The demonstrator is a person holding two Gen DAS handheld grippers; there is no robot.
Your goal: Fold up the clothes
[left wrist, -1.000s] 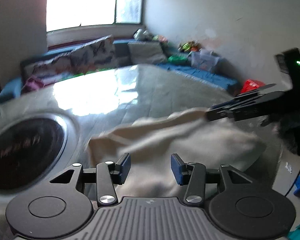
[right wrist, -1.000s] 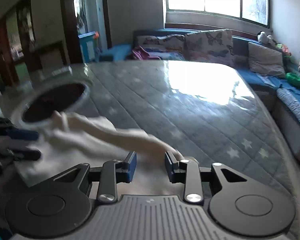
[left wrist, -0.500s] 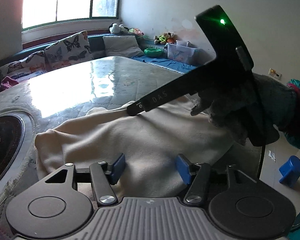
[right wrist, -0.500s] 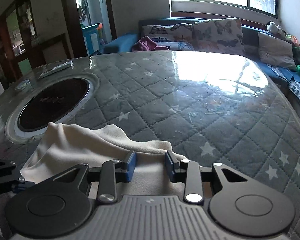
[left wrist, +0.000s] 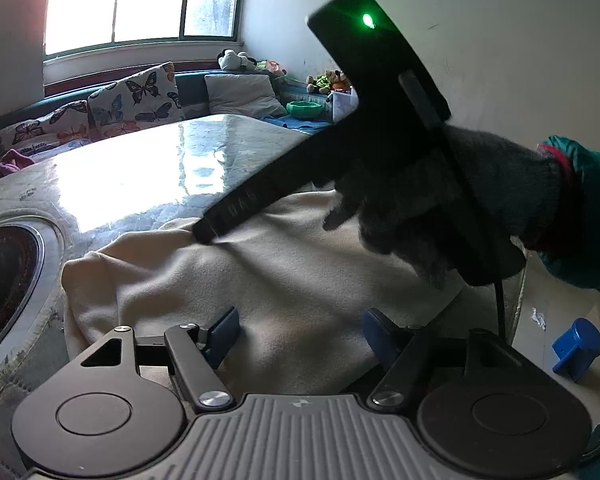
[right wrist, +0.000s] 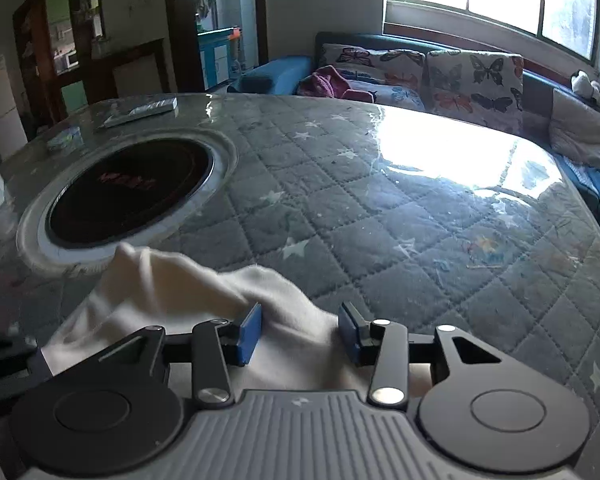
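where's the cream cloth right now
The cream cloth lies bunched at the near edge of the quilted table, just right of the round black cooktop, under both open grippers.

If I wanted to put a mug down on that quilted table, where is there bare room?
The widest free patch is the grey star-quilted tabletop between the round black inset plate and the butterfly-cushion sofa. The near edge is crowded: the cream fleece garment lies there with the open left gripper and right gripper over it.
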